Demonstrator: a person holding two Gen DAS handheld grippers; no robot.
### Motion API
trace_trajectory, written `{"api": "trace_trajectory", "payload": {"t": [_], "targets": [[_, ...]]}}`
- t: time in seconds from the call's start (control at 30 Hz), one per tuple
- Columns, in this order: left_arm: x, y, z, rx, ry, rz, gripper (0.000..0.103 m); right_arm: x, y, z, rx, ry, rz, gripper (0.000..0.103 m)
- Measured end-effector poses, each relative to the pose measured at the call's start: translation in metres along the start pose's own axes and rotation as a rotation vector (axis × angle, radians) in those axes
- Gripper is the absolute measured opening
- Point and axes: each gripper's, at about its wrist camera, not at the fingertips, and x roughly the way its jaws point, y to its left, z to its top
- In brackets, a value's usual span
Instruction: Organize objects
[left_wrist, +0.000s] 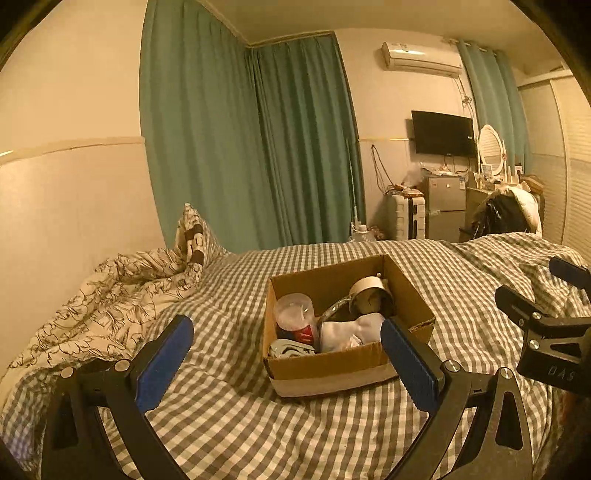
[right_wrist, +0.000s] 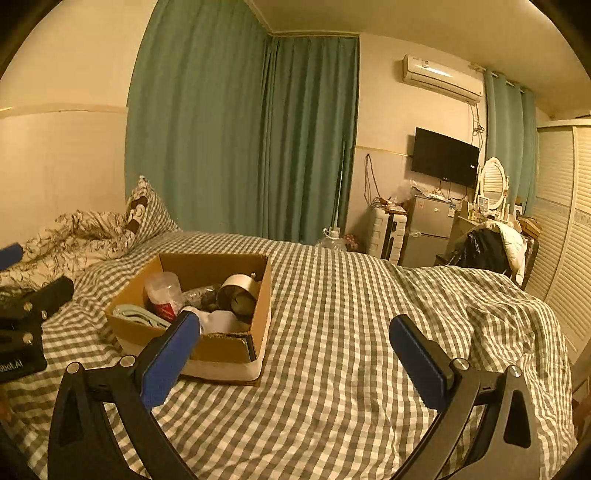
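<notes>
An open cardboard box (left_wrist: 332, 363) sits on the checked bed (left_wrist: 229, 413). It holds a clear plastic cup (left_wrist: 295, 312) with a red label, a roll of tape (left_wrist: 369, 293), white cloth (left_wrist: 354, 330) and a pale folded item (left_wrist: 288, 349). My left gripper (left_wrist: 286, 356) is open and empty, just in front of the box. My right gripper (right_wrist: 295, 350) is open and empty over bare bedding, to the right of the box (right_wrist: 225, 350). The right gripper also shows in the left wrist view (left_wrist: 543, 291). The cup (right_wrist: 164, 291) and tape (right_wrist: 238, 291) show in the right wrist view.
A crumpled patterned duvet (left_wrist: 110, 306) and a pillow (left_wrist: 192, 232) lie at the bed's left by the wall. Green curtains (left_wrist: 240, 147) hang behind. A suitcase (left_wrist: 406, 218), a small fridge (left_wrist: 443, 206) and a draped chair (left_wrist: 506, 214) stand beyond the bed's far end.
</notes>
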Motion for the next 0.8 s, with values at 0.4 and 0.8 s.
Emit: {"api": "trace_trajectory", "payload": {"t": [0.4, 0.8], "targets": [[0.003, 0.006, -0.002, -0.035, 0.055, -0.025, 0.103, -0.008, -0.002, 0.006, 0.021, -0.01, 0.012, 0.103], [0.004, 0.012, -0.001, -0.073, 0.076, -0.028, 0.103, -0.009, 0.0, 0.006, 0.038, -0.007, 0.033, 0.103]]}}
